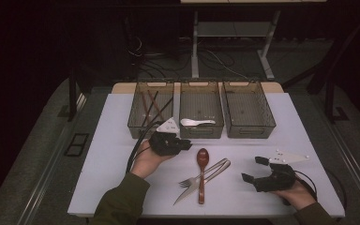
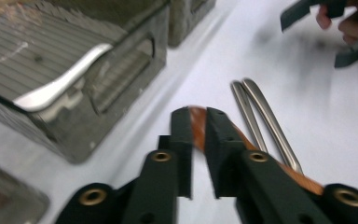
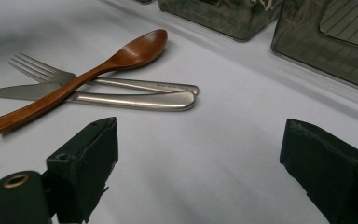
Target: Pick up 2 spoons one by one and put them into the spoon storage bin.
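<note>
At table centre: wooden spoon (image 1: pixel 201 180) lies bowl towards the bins, with its handle crossing a fork (image 1: pixel 186 182) and a knife (image 1: pixel 182 197).
Left tongs (image 2: pixel 196 126): pinched together on the spoon's bowl end, brown wood showing between the black pads.
Right tongs (image 1: pixel 254 169): spread wide apart and holding nothing, resting on the table well off to the side.
Doing it well: I'd lift straight up first, so the handle clears the metal pieces without dragging them. Keep the pinch firm, because a curved bowl can slip out sideways.
Likely target: middle bin (image 1: pixel 201 132), where a white spoon (image 1: pixel 197 122) already sits.
Hard to make out: the left gripper view is blurred, so the depth of the bite is unclear, and I can't tell whether the spoon has left the table.
Left bin (image 1: pixel 140 126): thin brown sticks inside, possibly chopsticks, but it's too dim to be sure.
</note>
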Tool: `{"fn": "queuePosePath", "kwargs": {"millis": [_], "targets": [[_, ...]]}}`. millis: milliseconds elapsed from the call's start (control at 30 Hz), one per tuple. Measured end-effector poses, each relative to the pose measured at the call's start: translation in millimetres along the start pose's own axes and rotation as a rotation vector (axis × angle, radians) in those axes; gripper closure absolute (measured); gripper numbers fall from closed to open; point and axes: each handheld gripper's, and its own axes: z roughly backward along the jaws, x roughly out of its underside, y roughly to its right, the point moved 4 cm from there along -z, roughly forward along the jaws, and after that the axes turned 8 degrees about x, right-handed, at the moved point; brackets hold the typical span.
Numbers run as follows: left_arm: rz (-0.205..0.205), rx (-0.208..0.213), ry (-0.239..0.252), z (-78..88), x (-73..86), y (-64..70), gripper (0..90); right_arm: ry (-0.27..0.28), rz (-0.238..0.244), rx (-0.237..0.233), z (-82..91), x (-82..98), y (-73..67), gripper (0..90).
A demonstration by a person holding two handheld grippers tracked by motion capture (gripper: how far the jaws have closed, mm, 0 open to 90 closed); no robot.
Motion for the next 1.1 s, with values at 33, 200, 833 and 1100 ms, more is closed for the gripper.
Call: {"fn": "queuePosePath", "kwargs": {"millis": [33,200,833,1100], "targets": [[-0.005,0.001,-0.007,0.3,2.4,2.3,84.9,0.001,0.001,0.000,-0.1,-0.1,-0.2,11.5],[-0.034,0.010,-0.024,2.5,13.9,14.5,89.2,0.000,0.001,0.002,0.2,0.0,-0.1,11.5],[-0.070,0.133,-0.102,-27.5,30.8,51.0,89.2,-0.005,0.008,0.008,-0.6,0.2,-1.3,11.5],[-0.119,0.153,-0.162,-46.6,29.6,60.5,89.2,-0.008,0.009,0.009,-1.2,0.3,-1.3,11.5]]}}
